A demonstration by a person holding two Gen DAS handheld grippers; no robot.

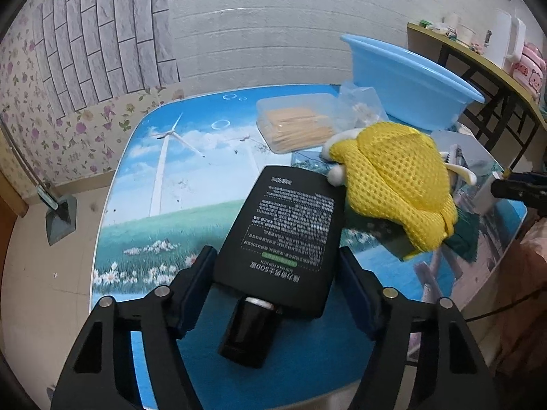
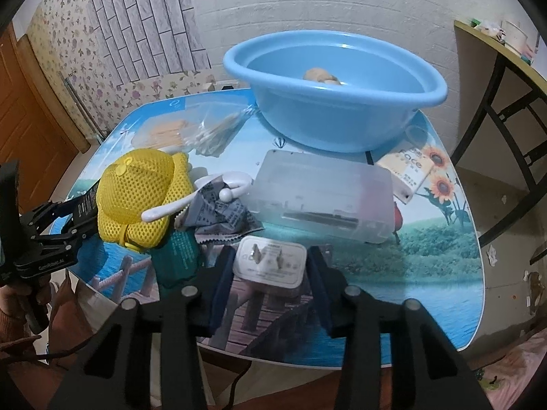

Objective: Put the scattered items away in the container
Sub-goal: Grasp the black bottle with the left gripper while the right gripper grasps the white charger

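Observation:
A flat black bottle (image 1: 290,218) with white print lies on the picture-printed table, cap towards me. My left gripper (image 1: 275,251) straddles its lower body, both pads against its sides. In the right wrist view a white plug charger (image 2: 270,259) lies prongs up near the table's front edge, and my right gripper (image 2: 270,251) is shut on it, a pad on each side. The blue basin (image 2: 335,126) stands at the back of the table with a beige item (image 2: 319,75) inside. Left of the charger sits a yellow mesh item (image 2: 136,198).
Between the charger and the basin lies a clear plastic box (image 2: 321,198). A white handled gadget (image 2: 232,188), a grey printed cloth (image 2: 222,215), a green packet (image 2: 177,256), a bag of cotton swabs (image 2: 212,133) and a tube (image 2: 407,171) are scattered around. A side table (image 2: 495,61) stands at right.

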